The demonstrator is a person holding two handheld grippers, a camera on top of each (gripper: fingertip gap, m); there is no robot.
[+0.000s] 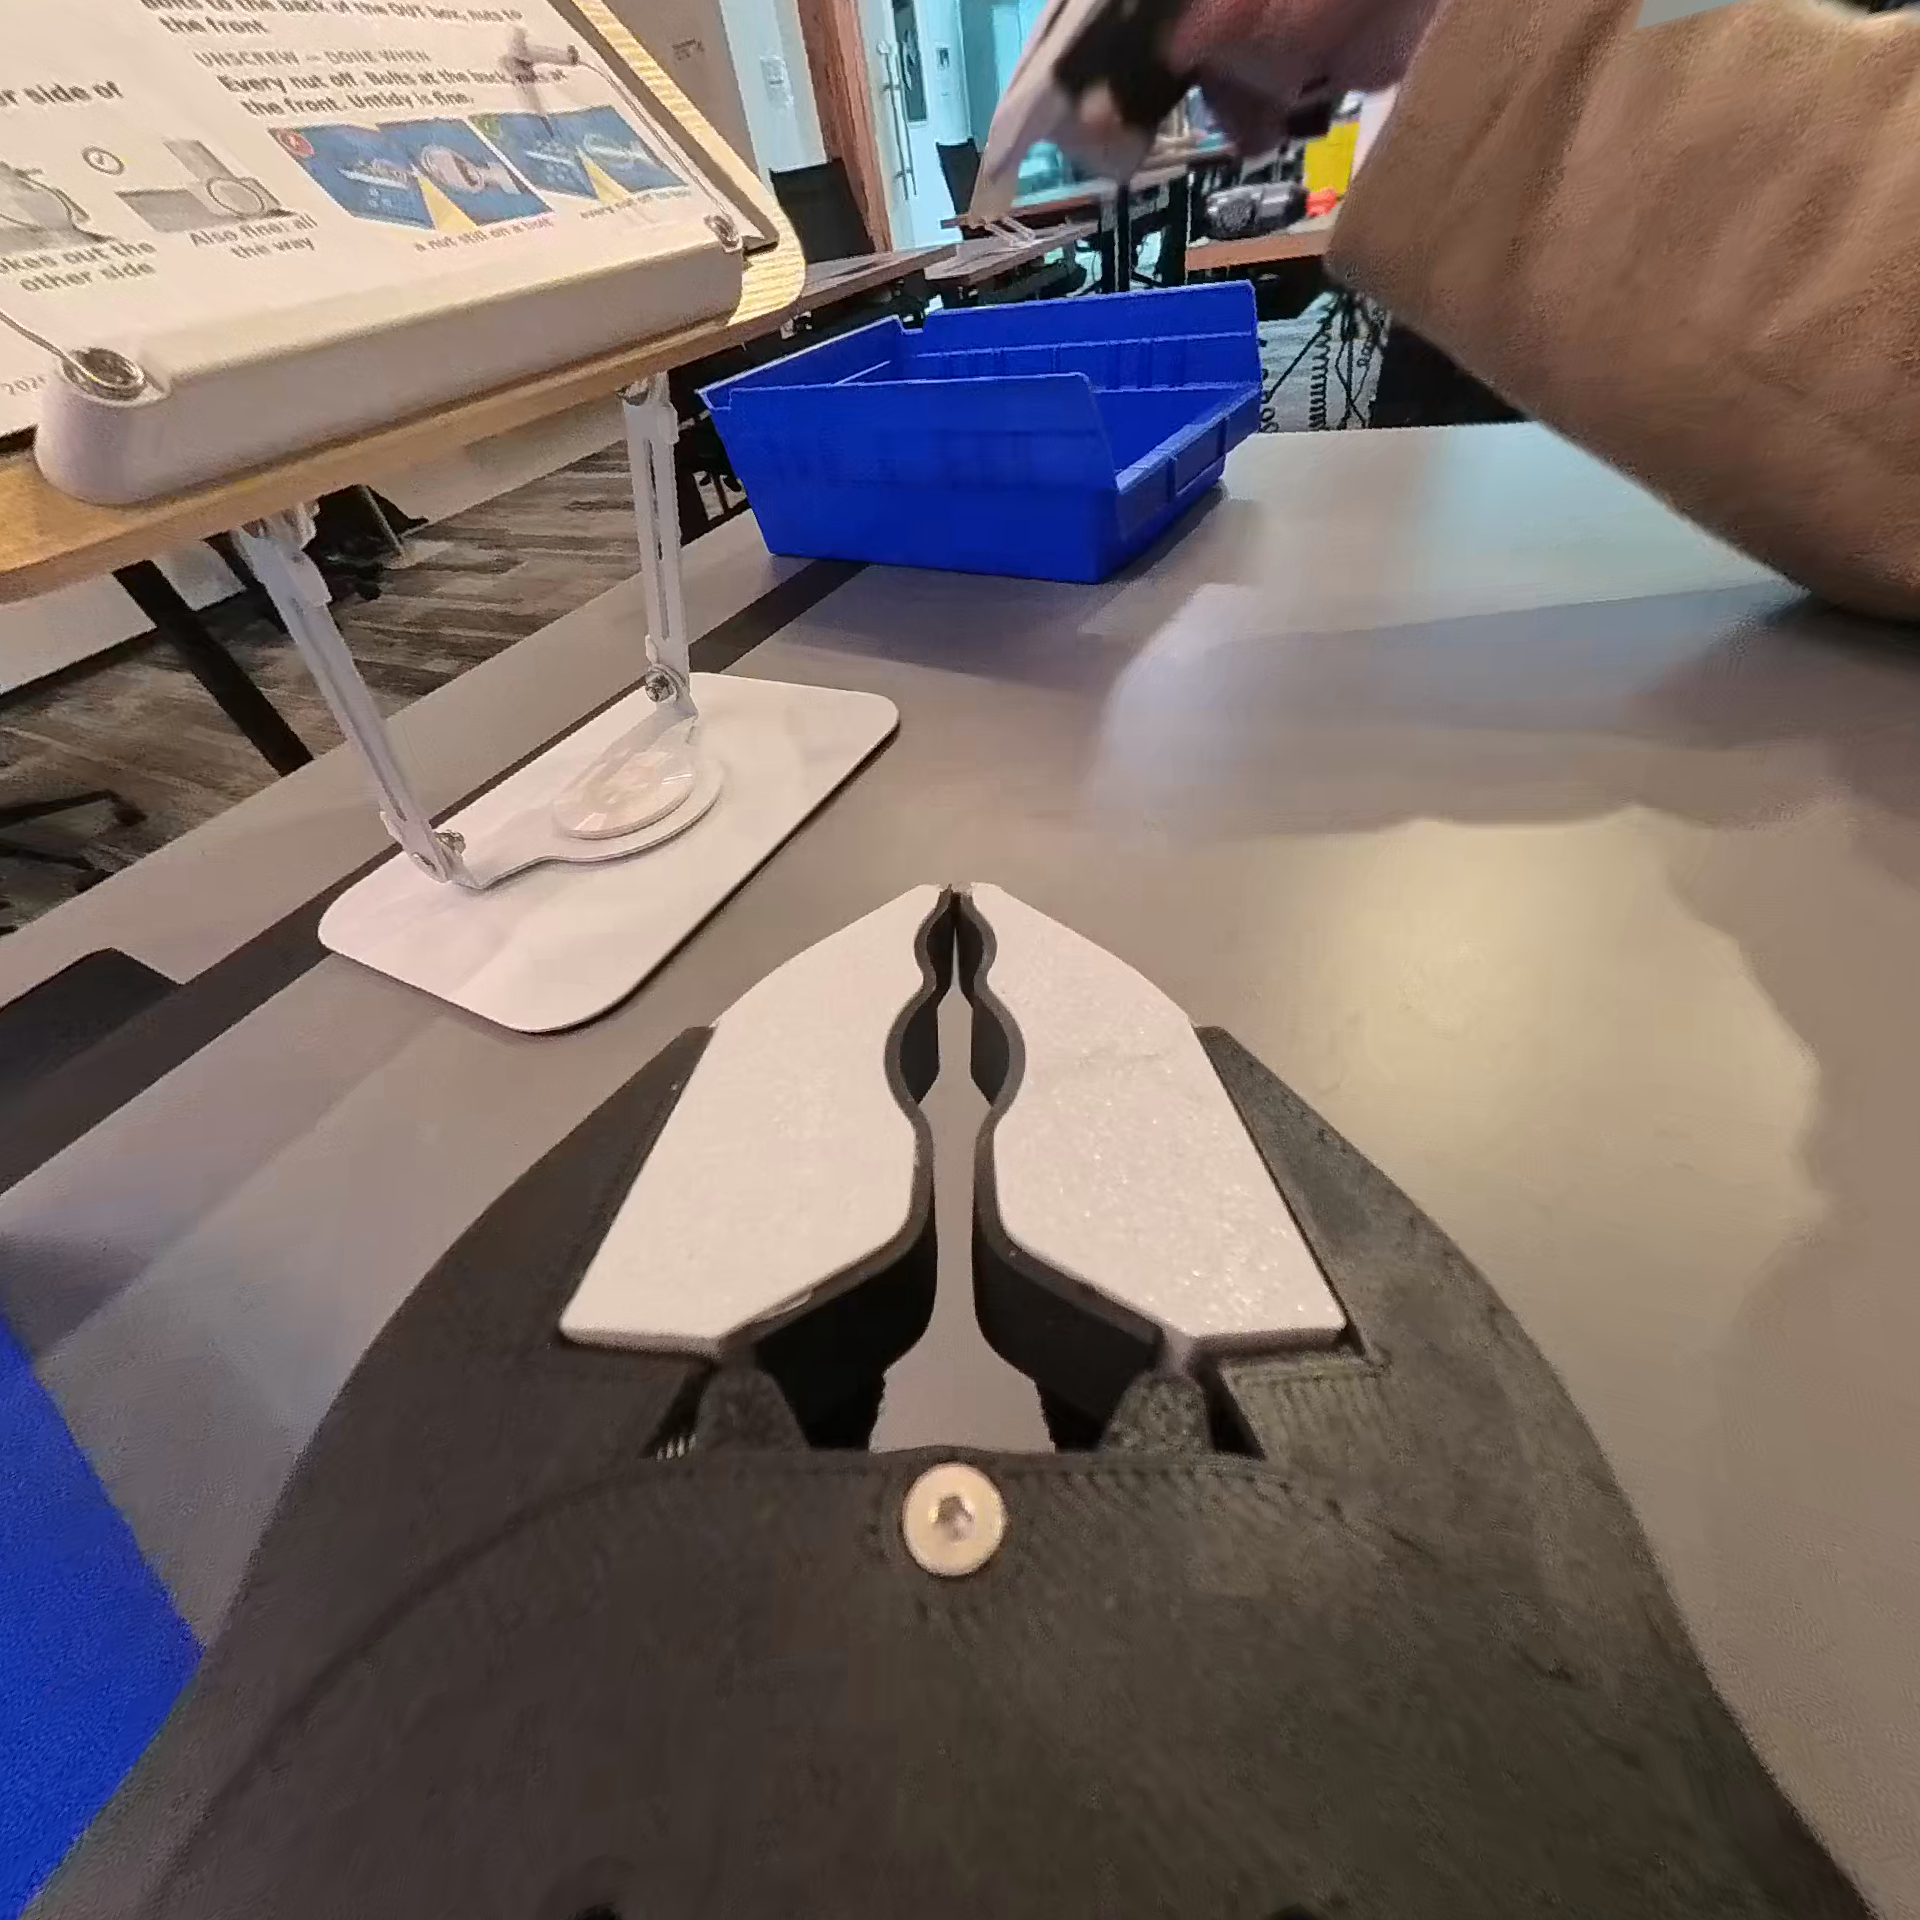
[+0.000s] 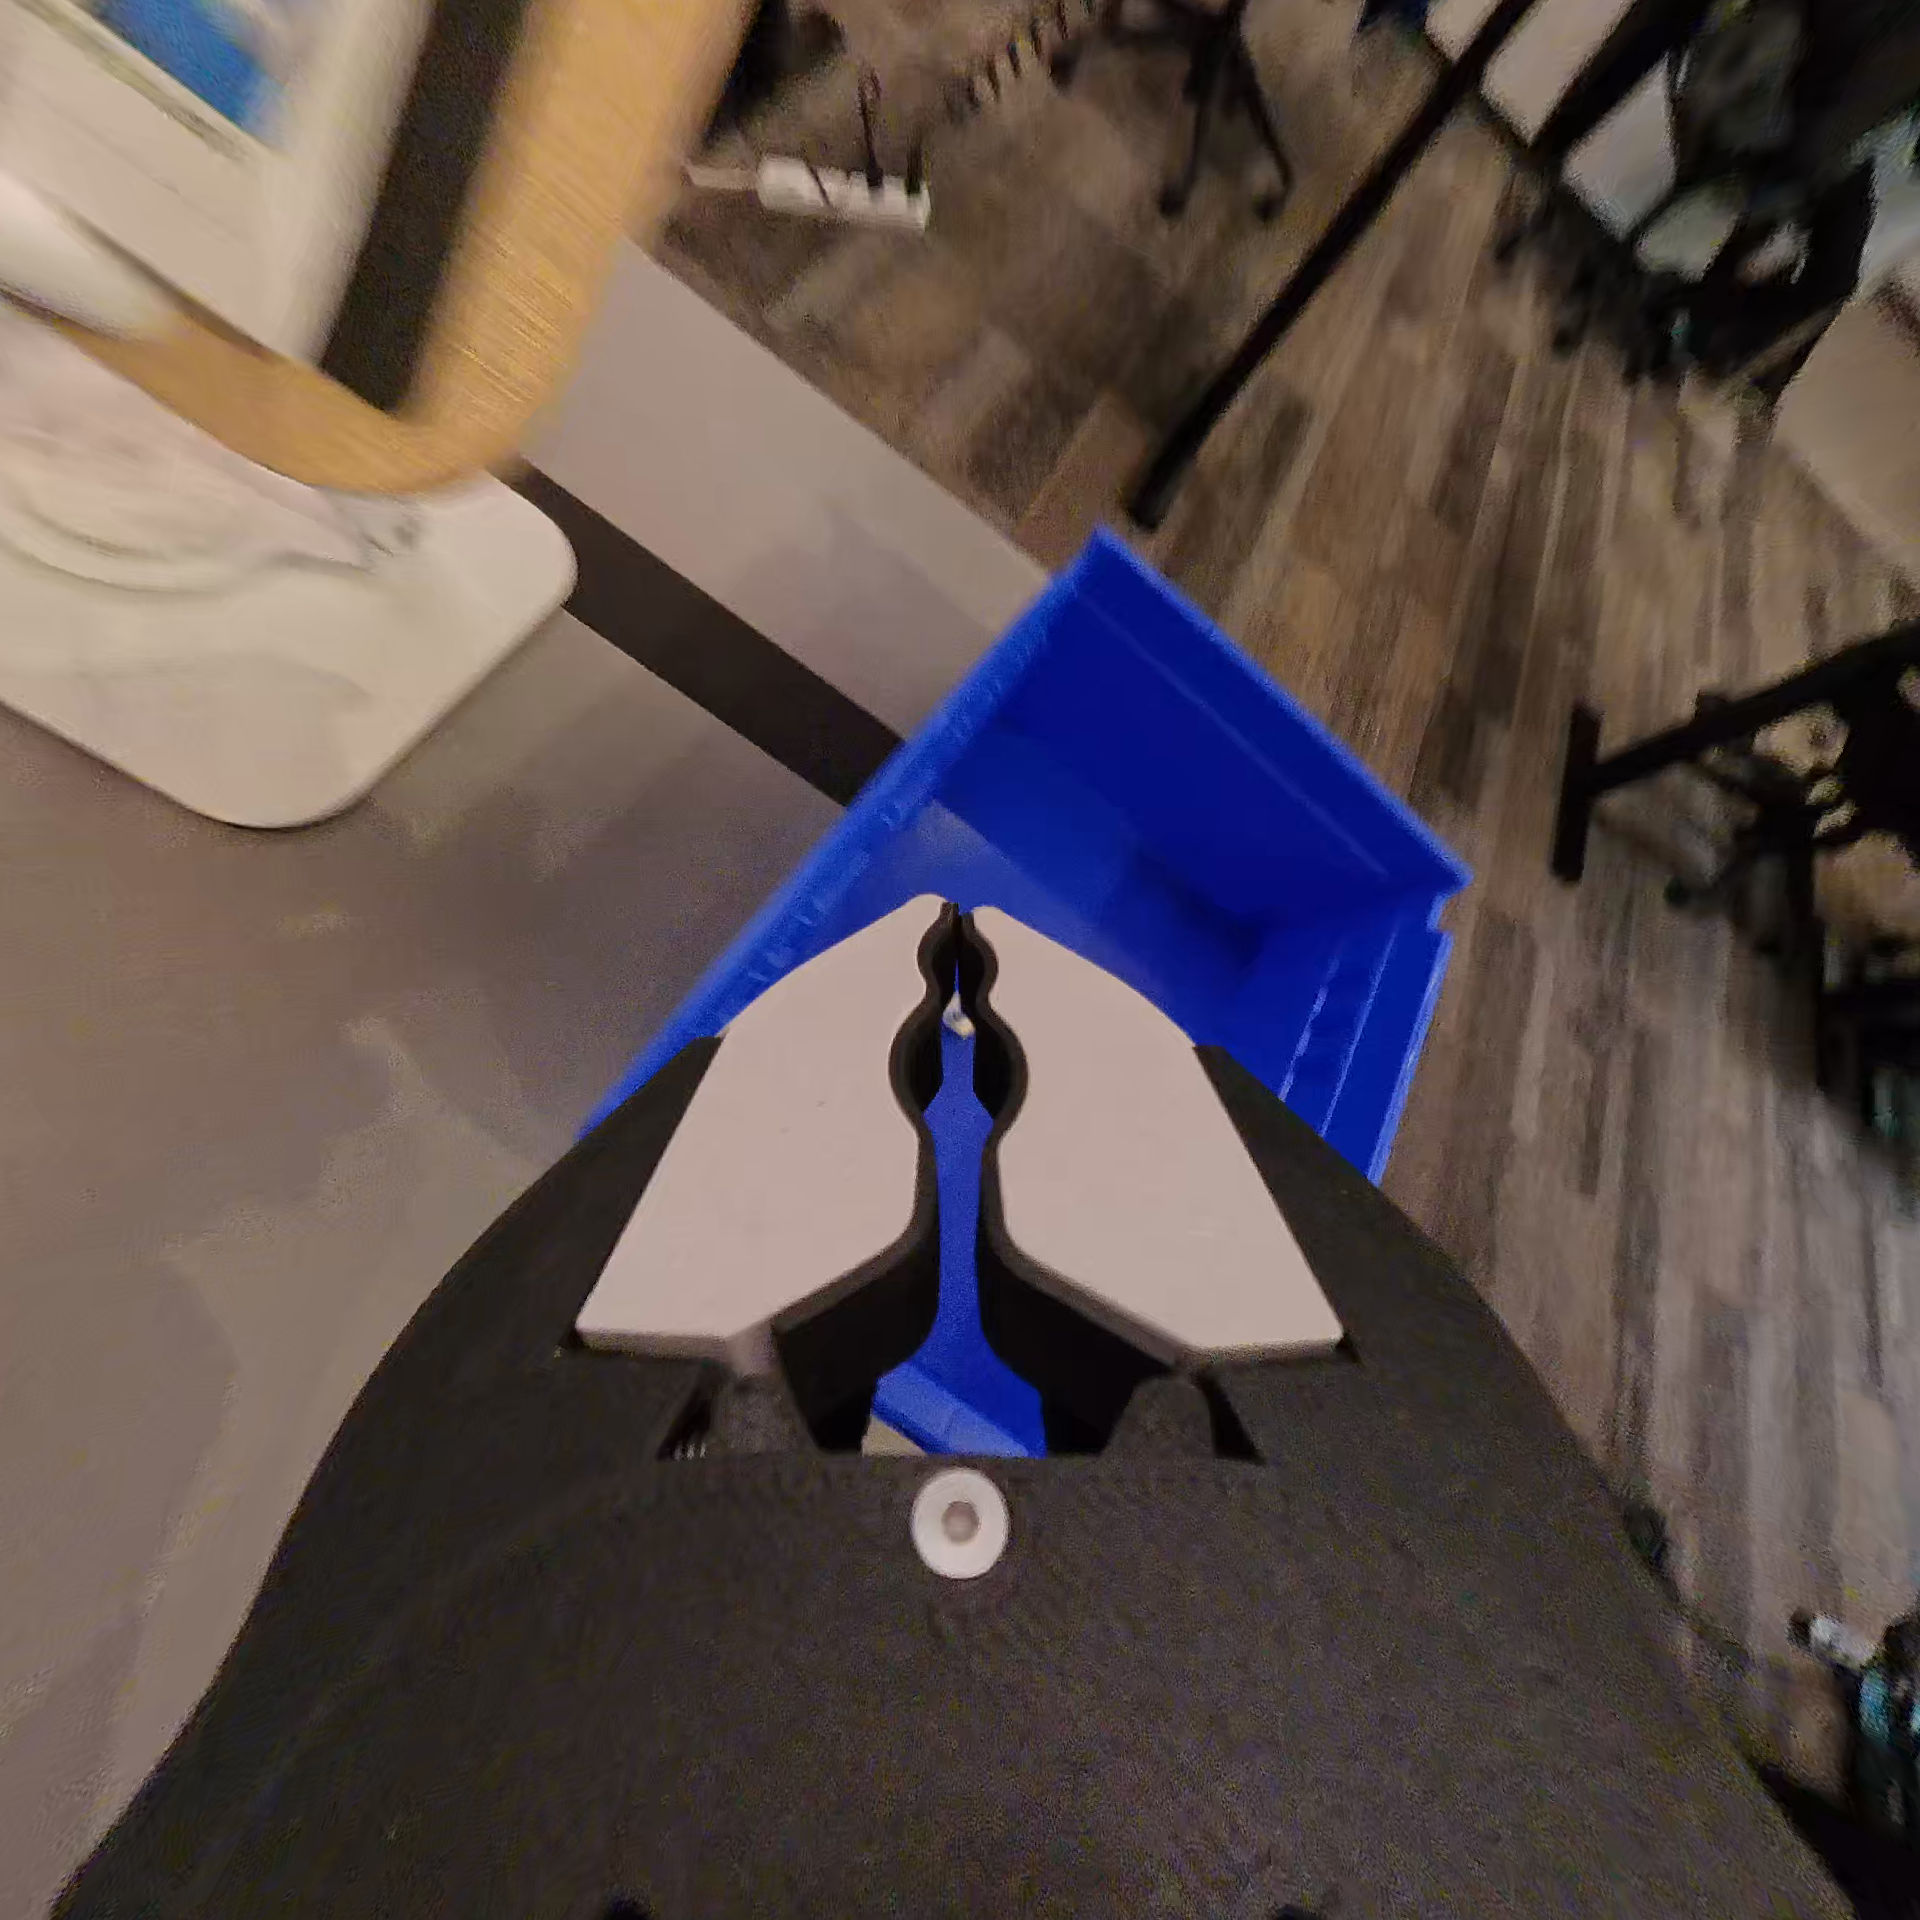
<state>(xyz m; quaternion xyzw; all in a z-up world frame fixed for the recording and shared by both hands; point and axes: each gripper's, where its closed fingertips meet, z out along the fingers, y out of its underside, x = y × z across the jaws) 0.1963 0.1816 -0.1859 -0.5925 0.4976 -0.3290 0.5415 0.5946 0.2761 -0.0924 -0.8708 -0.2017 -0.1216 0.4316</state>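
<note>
Looks like a lab or workshop-style office space, not a home. Grey work desk [image 1: 1455, 987] with a blue plastic parts bin [image 1: 997, 468] at its far edge, the kind used for small hardware. Near the left edge: an adjustable white metal stand [image 1: 613, 862] carrying a wooden board [image 1: 416, 416] with a printed, illustrated instruction sheet [image 1: 343, 156] clipped on. Behind the desk: more long tables on black frames [image 1: 1049, 234], bundled cables [image 1: 1325, 364], a yellow container [image 1: 1325, 156] and equipment on the far benches, blurred. Floor is grey-brown patterned carpet tile [image 2: 1351, 468] with a white power strip [image 2: 831, 192] lying on it. Glass door or partition [image 1: 925, 94] at the back.
</note>
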